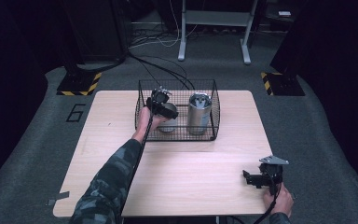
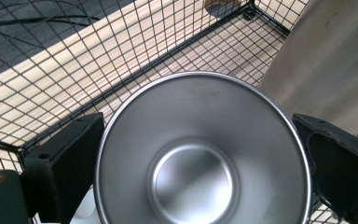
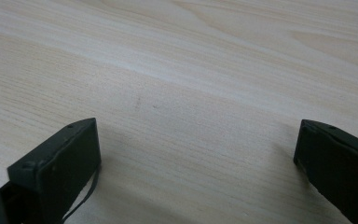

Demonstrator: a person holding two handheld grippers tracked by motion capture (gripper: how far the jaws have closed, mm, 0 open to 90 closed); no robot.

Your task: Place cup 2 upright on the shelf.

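1. Nearest the high camera, the person's camouflage sleeve [image 1: 107, 186] rises from the bottom edge and reaches forward to the left gripper [image 1: 161, 103], which is over the left half of the wire basket [image 1: 213, 112].
2. Steel cup [image 2: 200, 154]: in the left gripper view it sits mouth-up directly between the two black jaws, one jaw at each side of its rim. Both jaws stand close against the rim, but actual contact cannot be made out, so I cannot tell whether the gripper is clamped on the cup or merely straddling it.
3. Inside the basket the cup [image 1: 168, 117] stands in the left part, with the tall steel canister [image 1: 199, 113] just beside it to the right; the canister's wall [image 2: 326, 65] rises close past the right jaw.
4. Right gripper [image 1: 262, 177] rests near the table's front right corner, well apart from the basket. Its jaws are spread wide with bare wooden table [image 3: 191, 93] between them, gripping nothing.
5. Count: two grippers, one cup, one canister, one basket, one table [image 1: 191, 168].
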